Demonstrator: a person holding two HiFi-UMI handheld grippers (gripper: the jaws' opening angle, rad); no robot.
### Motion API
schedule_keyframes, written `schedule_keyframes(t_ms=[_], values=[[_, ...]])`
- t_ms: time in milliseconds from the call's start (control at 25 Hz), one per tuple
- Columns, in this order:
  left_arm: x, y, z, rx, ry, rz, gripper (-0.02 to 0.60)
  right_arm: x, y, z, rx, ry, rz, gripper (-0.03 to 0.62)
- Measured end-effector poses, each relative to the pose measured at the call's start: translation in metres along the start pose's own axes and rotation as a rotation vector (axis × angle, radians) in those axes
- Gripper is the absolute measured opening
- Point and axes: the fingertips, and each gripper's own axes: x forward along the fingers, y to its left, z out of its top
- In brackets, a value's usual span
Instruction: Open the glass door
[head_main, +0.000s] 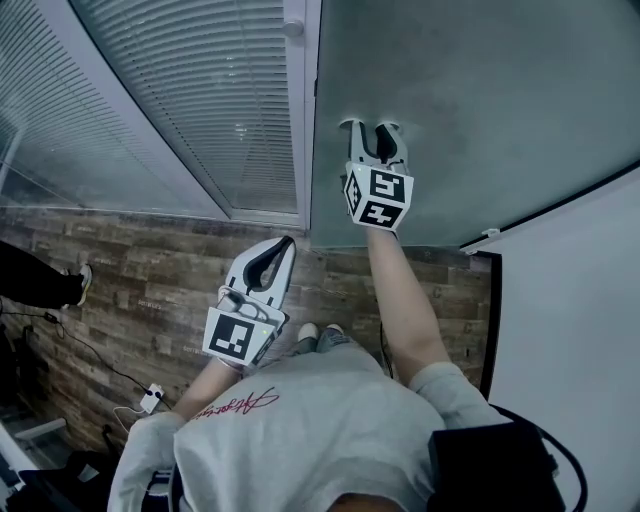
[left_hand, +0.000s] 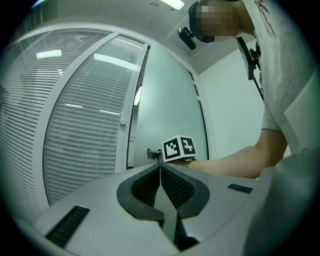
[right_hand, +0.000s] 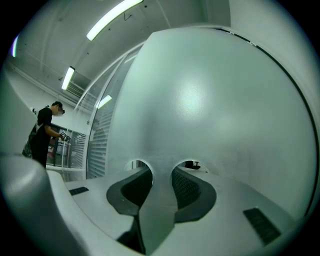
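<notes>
Pushing on the glass door (head_main: 480, 90) was judged to be the step in hand. The right hand-held gripper (head_main: 371, 128) was held out level on an outstretched arm. Its jaws stood apart, with both tips set at the frosted pane, near the white door frame (head_main: 304, 120). Nothing was seen clamped between them, and the pale band in the gap, in the right gripper view, was read as the pane itself. The left hand-held gripper (head_main: 287, 243) was held nearer the body, apart from the door, its jaws closed together on nothing.

The door stood directly ahead, between the frame beside the slatted blinds (head_main: 190, 90) and the white wall (head_main: 580, 320). How far it had swung could not be told. For the next move, a steady forward press through the right tips was judged necessary, with a step taken over the wood-pattern floor (head_main: 150, 270) as the leaf yielded.
</notes>
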Motion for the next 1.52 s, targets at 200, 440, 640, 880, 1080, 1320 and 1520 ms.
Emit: schedule_keyframes(t_ms=[200,440,640,880,1080,1320,1520], values=[[-0.003,-0.017,-0.002,0.008,0.011,-0.025,0.018,-0.024,0.006,0.003,0.003,0.003,0.026,0.13],[-0.009,-0.049,-0.003,0.038,0.023,-0.046,0.018,-0.058,0.013,0.006,0.011,-0.007,0.068,0.13],[-0.014,-0.074,0.005,0.029,-0.008,-0.001,0.018,-0.086,0.018,0.008,0.016,-0.009,0.112,0.13],[-0.032,-0.11,0.005,0.034,-0.019,0.046,0.018,-0.124,0.021,0.008,0.021,-0.007,0.163,0.13],[-0.053,-0.14,-0.002,0.033,-0.003,0.095,0.018,-0.161,0.028,0.009,0.024,-0.004,0.227,0.13],[-0.067,-0.181,0.001,0.04,-0.03,0.149,0.018,-0.204,0.027,0.014,0.027,0.013,0.311,0.13],[-0.085,-0.213,0.014,0.055,-0.062,0.203,0.018,-0.241,0.026,0.017,0.028,0.039,0.369,0.13]])
